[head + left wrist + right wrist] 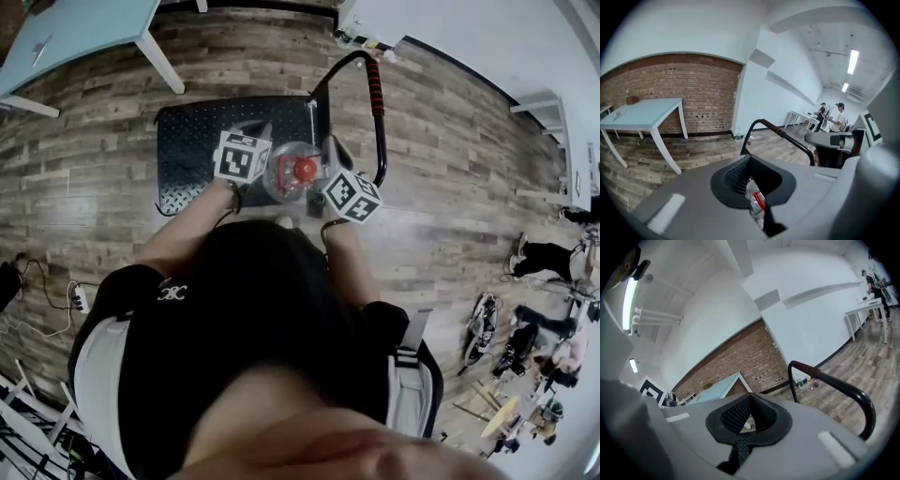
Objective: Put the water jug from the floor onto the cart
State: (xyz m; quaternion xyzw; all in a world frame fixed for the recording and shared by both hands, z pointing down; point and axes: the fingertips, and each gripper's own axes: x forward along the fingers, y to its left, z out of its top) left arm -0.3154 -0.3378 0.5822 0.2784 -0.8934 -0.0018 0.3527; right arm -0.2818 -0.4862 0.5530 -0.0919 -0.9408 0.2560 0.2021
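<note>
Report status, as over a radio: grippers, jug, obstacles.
Left gripper shut on water jug, clear plastic in its grip. Right gripper shut, seemingly on jug too. Jug seen over cart deck, handle end. Cart handle close beside right gripper.

Bright, even indoor light from long white ceiling tube lamps [853, 61]; faint shadows on the brown wood-plank floor [450, 187]. Both gripper views bend at black-vignetted edges; the grey left gripper [751, 164], near the lens, looks soft
</note>
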